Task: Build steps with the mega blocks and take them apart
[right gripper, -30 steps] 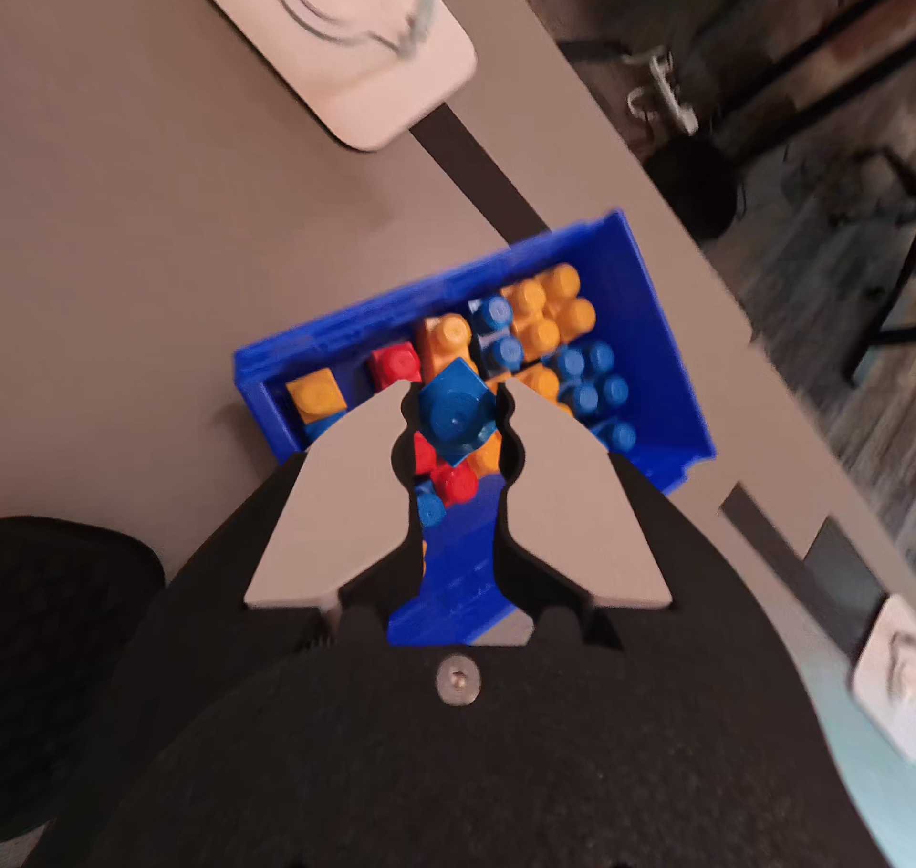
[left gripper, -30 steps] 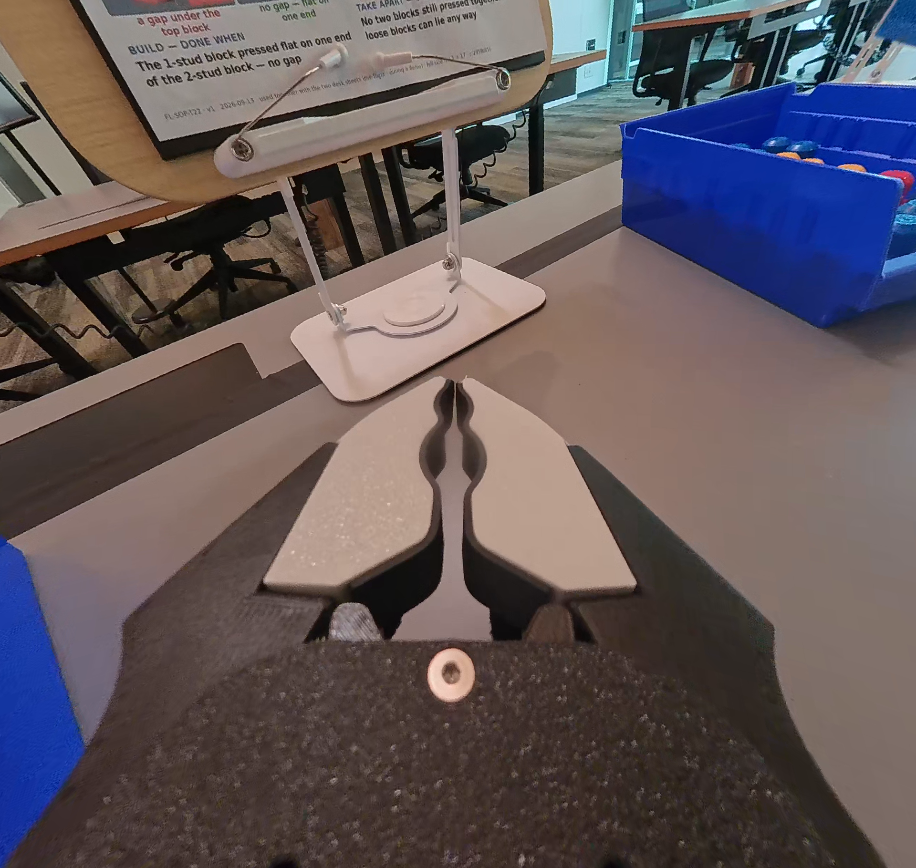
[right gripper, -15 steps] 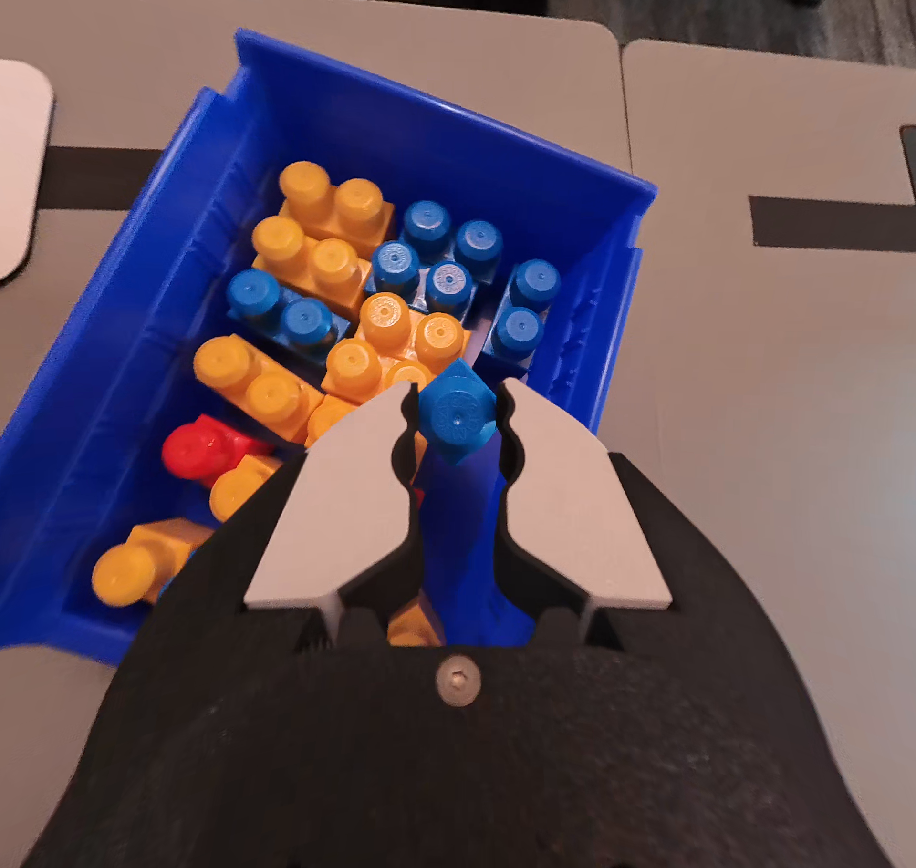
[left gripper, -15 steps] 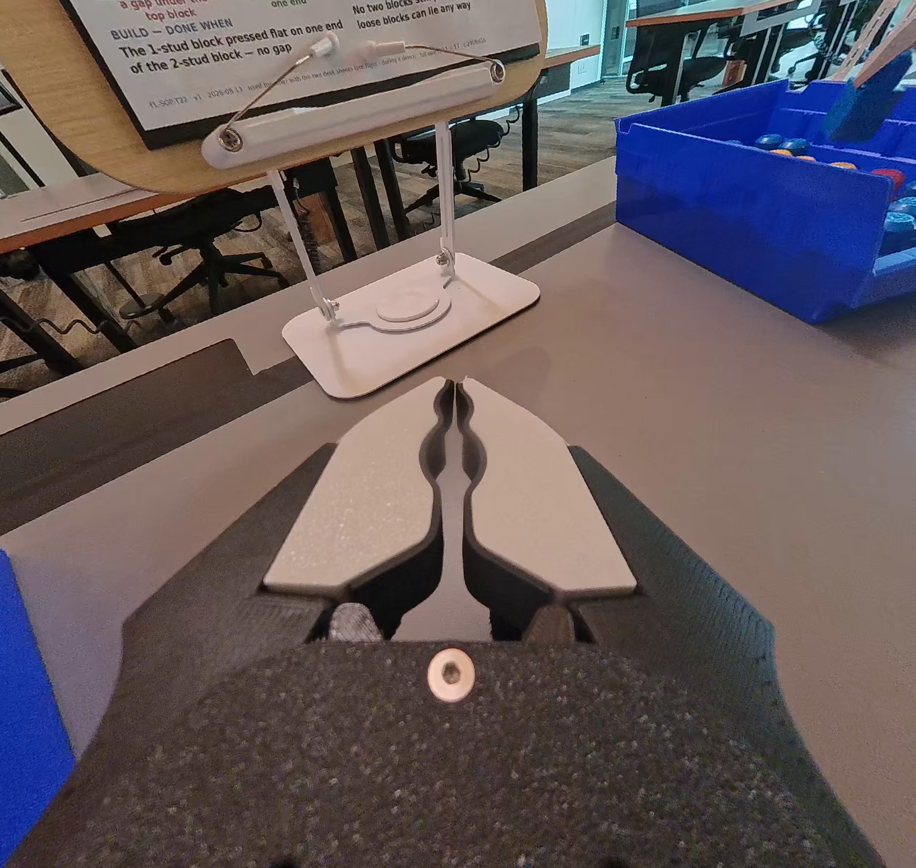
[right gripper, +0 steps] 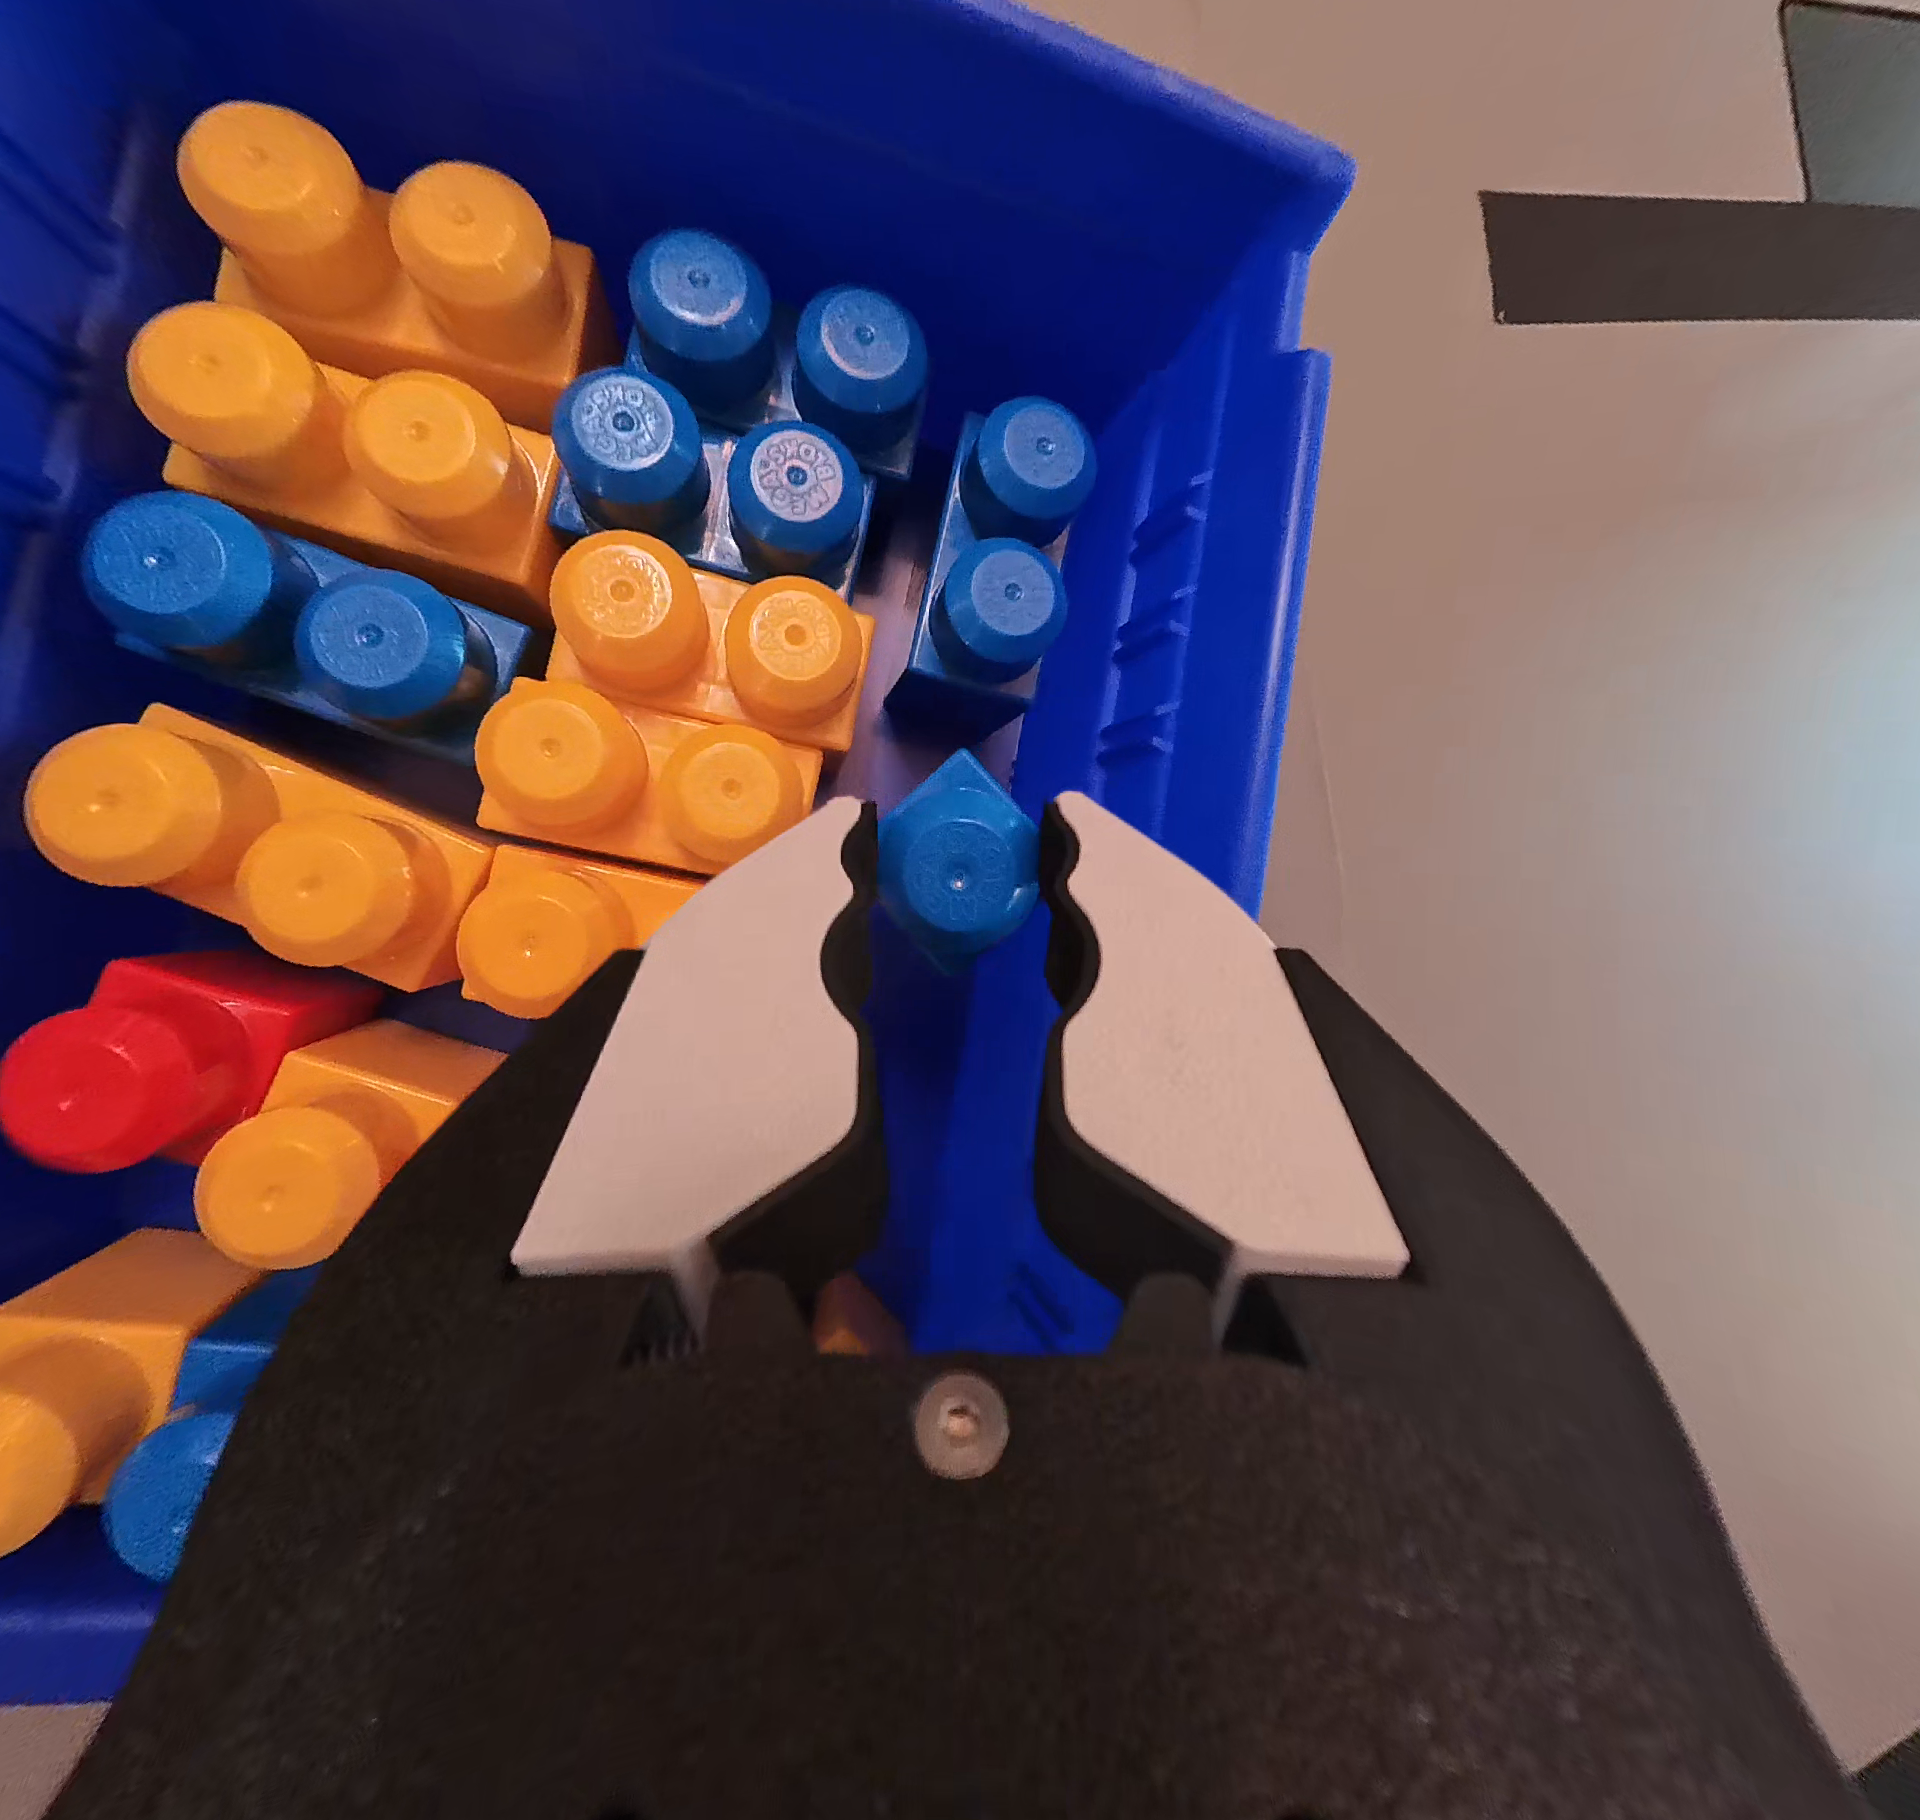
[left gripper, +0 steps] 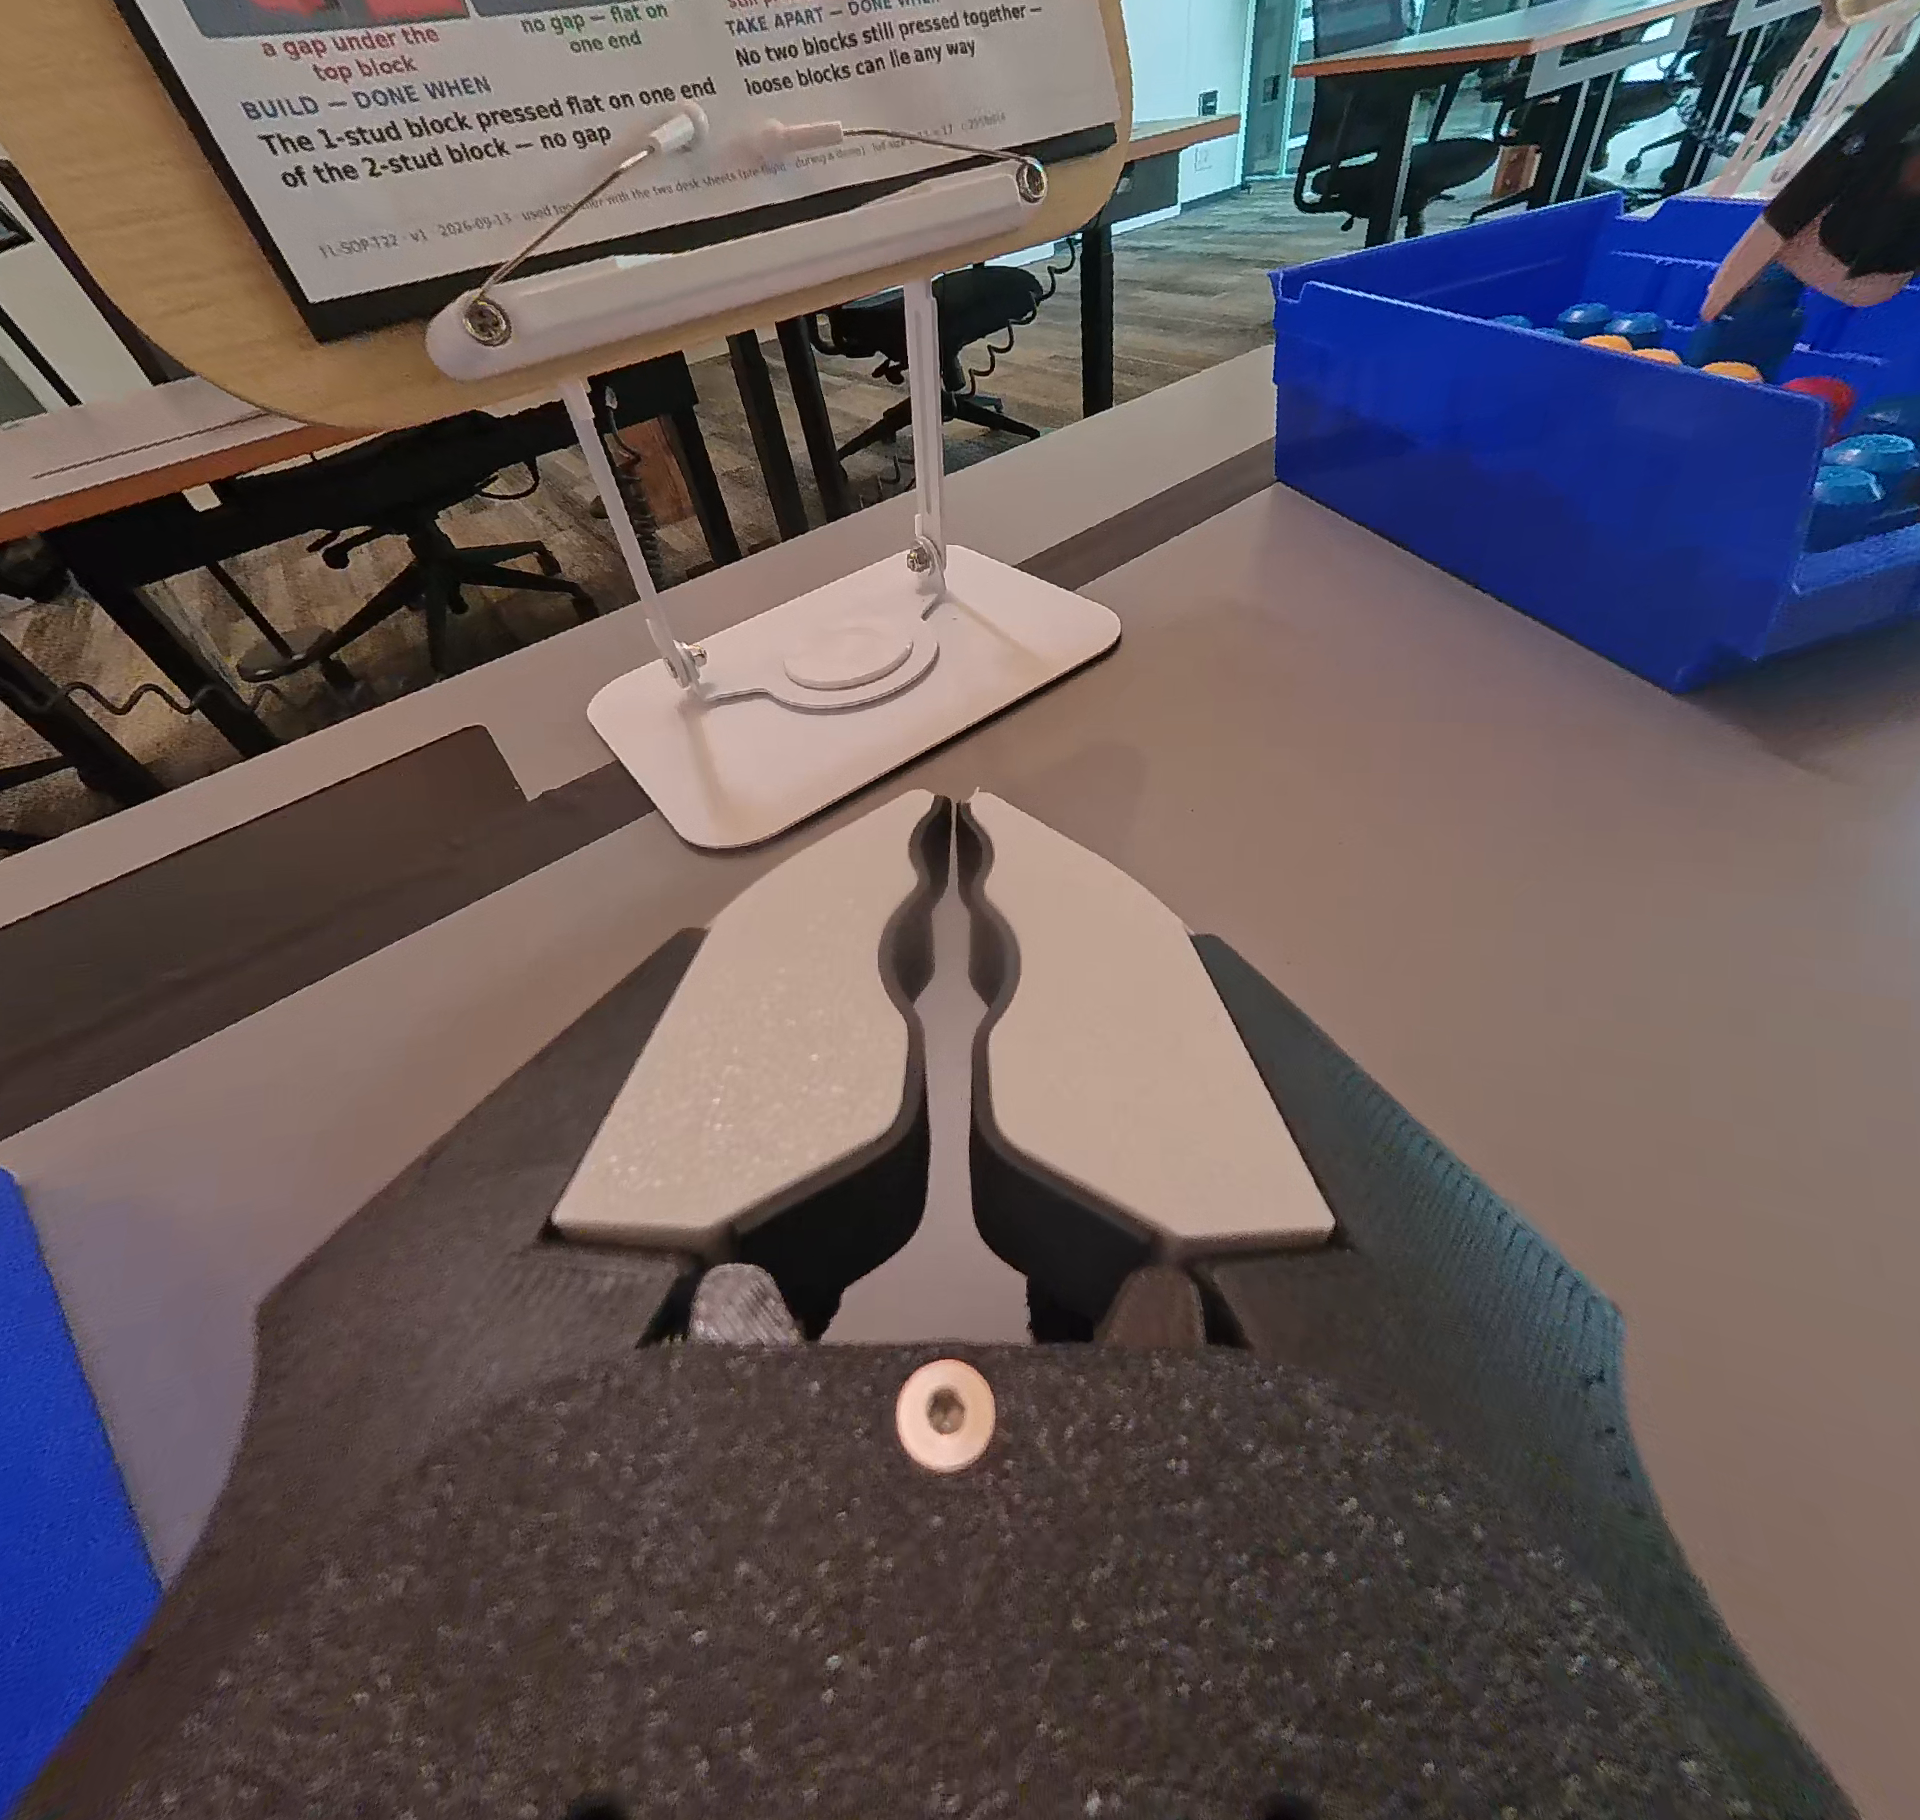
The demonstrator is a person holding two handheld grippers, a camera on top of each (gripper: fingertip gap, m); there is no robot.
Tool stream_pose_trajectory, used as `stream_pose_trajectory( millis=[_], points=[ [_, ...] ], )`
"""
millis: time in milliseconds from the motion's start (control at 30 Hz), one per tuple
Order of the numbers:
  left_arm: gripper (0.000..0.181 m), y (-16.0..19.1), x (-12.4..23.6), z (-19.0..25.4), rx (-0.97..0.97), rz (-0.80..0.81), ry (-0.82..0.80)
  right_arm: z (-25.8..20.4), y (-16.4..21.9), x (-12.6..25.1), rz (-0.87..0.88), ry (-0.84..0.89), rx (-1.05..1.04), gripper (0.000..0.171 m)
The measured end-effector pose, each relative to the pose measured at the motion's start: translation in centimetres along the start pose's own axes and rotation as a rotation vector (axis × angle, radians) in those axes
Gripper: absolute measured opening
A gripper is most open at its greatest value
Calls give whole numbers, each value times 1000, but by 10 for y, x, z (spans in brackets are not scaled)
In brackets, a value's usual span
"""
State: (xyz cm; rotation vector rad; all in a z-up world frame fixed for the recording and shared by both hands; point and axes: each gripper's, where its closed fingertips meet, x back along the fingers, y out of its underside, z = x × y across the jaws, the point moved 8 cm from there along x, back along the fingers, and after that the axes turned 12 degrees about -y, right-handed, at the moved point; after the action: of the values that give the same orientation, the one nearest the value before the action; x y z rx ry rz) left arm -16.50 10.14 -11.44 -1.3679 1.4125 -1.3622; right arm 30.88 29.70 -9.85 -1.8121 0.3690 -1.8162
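Since a second ago the right gripper [right gripper: 958,840] has swung over the blue bin [right gripper: 1195,565] and dropped in close; blocks now fill its view. Left barely shifted.

Near: right jaws are clamped on a single-stud blue block [right gripper: 958,871], stud facing the camera, pinched corner-to-corner so it sits diamond-wise. It hangs just inside the bin's right wall, over a bare strip of floor; looks like a return of a loose piece, so probably the take-apart end, though I can't rule out a fresh pick.

Beyond it: two-stud orange blocks [right gripper: 675,783] and two-stud blue blocks [right gripper: 717,482] packed studs-up, one red block [right gripper: 156,1053] at left.

Left gripper [left gripper: 954,809] sits low over the grey table [left gripper: 1455,939], fingers nearly touching, nothing between them: parked clear of the work. Behind it the white stand [left gripper: 862,669] props the instruction sheet [left gripper: 623,56] toward the operator. Bin is far right.
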Motion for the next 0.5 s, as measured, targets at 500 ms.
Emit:
stream_pose_trajectory(
  millis=[500],
  points=[
    [1, 0, 0, 1, -6, -7, 12, -6, 10, -13, -124, 14, -50, 30]
  ],
)
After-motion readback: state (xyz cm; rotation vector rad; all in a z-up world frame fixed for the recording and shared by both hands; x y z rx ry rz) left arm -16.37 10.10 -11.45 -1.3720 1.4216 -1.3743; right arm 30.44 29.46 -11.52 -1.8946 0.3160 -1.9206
